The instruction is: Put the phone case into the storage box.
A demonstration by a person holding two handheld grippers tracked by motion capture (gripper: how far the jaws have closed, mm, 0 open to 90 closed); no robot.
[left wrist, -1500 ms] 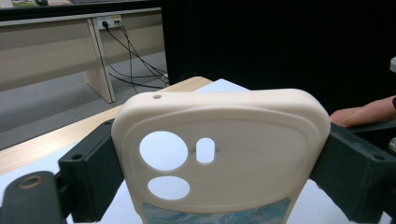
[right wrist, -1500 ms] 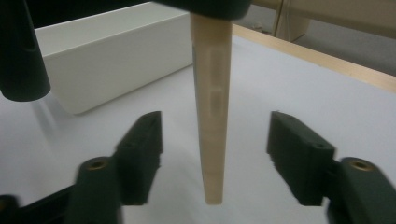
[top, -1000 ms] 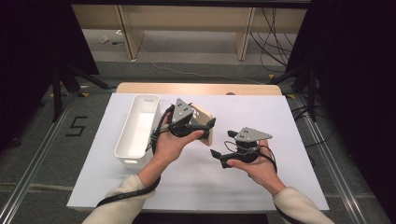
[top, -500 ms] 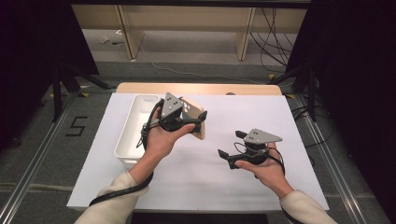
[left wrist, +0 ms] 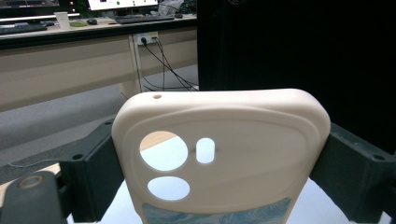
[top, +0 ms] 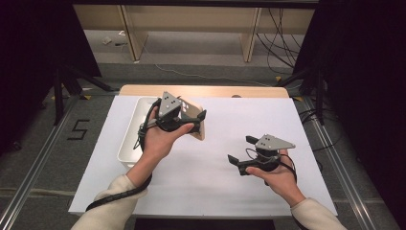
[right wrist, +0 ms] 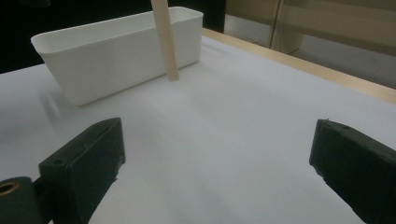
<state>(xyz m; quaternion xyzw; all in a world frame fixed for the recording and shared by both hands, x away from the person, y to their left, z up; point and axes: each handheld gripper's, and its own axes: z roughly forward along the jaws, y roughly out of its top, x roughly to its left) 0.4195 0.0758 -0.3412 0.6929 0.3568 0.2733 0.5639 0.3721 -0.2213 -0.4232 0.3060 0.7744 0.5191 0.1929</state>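
— How is the room laid out?
— A grey floor (top: 201, 52) is seen, crossed by loose black cables (top: 280, 28). Pale wooden legs (top: 250, 33) are set behind the worktop (top: 249, 91).

— And the sides?
— Dark panels (top: 364, 72) are placed left and right. A "5" (top: 79, 129) is marked on the floor.

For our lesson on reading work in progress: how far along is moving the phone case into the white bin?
Done: the left gripper has the cream phone case clamped between its jaws and lifted off the white sheet. In hand: the case hangs beside the white bin, not over it. Left: carry it above the bin, lower it and release. The right gripper rests open, holding nothing.
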